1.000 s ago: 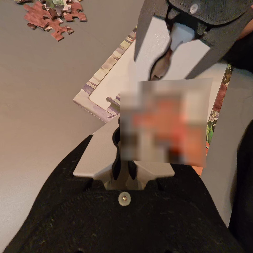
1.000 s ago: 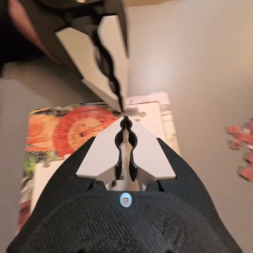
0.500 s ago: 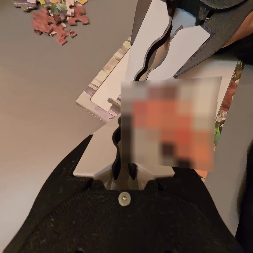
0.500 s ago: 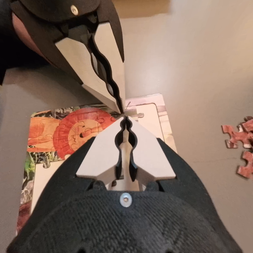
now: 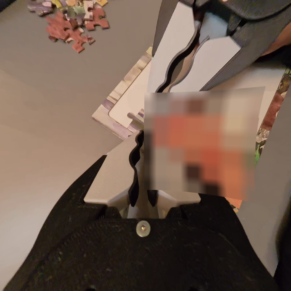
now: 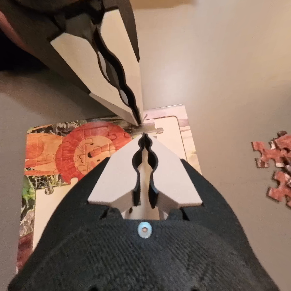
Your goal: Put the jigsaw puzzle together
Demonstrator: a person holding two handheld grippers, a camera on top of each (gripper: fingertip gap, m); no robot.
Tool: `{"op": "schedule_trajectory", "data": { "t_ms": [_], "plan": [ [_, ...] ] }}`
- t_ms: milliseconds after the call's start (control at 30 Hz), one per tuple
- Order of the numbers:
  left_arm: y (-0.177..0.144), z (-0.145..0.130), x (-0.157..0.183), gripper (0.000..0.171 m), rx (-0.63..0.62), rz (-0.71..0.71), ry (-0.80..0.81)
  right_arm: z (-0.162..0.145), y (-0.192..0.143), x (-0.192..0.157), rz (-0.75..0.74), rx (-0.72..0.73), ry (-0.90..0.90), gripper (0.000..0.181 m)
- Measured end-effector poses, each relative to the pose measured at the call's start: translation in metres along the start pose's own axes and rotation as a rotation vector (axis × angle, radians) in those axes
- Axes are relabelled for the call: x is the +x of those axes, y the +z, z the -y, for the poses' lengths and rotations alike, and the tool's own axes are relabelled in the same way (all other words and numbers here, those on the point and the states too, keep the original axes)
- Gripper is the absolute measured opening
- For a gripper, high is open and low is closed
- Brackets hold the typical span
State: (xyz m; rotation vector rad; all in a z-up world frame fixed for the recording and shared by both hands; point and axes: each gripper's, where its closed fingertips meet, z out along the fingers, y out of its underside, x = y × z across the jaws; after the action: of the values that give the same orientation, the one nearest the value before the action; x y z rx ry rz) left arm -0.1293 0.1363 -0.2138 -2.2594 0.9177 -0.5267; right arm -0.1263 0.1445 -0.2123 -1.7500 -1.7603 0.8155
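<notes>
The puzzle tray (image 6: 187, 126) lies on the grey table, with an orange lion section (image 6: 88, 151) assembled at its left. A grey piece (image 6: 151, 129) with a knob lies flat in the tray's far right part; it also shows in the left wrist view (image 5: 133, 118). My right gripper (image 6: 144, 134) is shut, its tips touching the near edge of the piece. My left gripper (image 6: 138, 123) comes in from the upper left, shut, its tips on the piece's far edge. In the left wrist view my left gripper (image 5: 142, 132) is half hidden by a mosaic patch, and the right gripper (image 5: 163, 88) hangs above.
Loose reddish-brown pieces (image 6: 275, 155) lie on the table right of the tray. In the left wrist view the same pile (image 5: 74, 26) sits at the top left with several coloured pieces. Bare cream board (image 6: 166, 141) fills the tray's right side. Left and right tips are no more than a few centimetres apart. Left tips and right tips are each some 7 cm from the orange lion section (image 6: 88, 151).
Both grippers stay shut with their tips meeting at the grey piece. The right gripper has closed in a little on the tray. The piece has not visibly shifted.
</notes>
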Motion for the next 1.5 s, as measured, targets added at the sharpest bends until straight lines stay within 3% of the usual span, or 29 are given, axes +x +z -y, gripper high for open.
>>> {"op": "schedule_trajectory", "data": {
  "t_ms": [167, 233, 433, 667, 1133, 1300, 1500],
  "plan": [
    [0.001, -0.001, -0.002, 0.000, -0.002, 0.005, -0.005, 0.012, -0.005, 0.006, -0.040, 0.054, 0.005, 0.000],
    [0.000, 0.000, -0.001, 0.000, 0.005, -0.008, -0.009, 0.002, 0.001, 0.009, -0.035, -0.001, 0.021, 0.000],
    [-0.022, 0.015, -0.023, 0.000, 0.145, 0.052, -0.034, 0.010, -0.021, 0.020, -0.084, 0.070, 0.034, 0.000],
    [-0.009, -0.008, -0.025, 0.000, 0.030, -0.015, -0.069, -0.008, -0.009, 0.009, -0.021, 0.010, 0.045, 0.000],
    [-0.008, -0.007, -0.024, 0.000, 0.032, -0.022, -0.077, -0.005, -0.007, 0.009, -0.037, 0.018, 0.025, 0.000],
    [-0.016, 0.004, -0.021, 0.000, 0.117, -0.067, -0.086, 0.014, -0.038, 0.023, -0.088, 0.173, 0.068, 0.000],
    [-0.026, 0.011, -0.028, 0.000, 0.177, -0.015, -0.041, 0.017, -0.103, 0.065, -0.311, 0.284, 0.076, 0.000]
  ]
}}
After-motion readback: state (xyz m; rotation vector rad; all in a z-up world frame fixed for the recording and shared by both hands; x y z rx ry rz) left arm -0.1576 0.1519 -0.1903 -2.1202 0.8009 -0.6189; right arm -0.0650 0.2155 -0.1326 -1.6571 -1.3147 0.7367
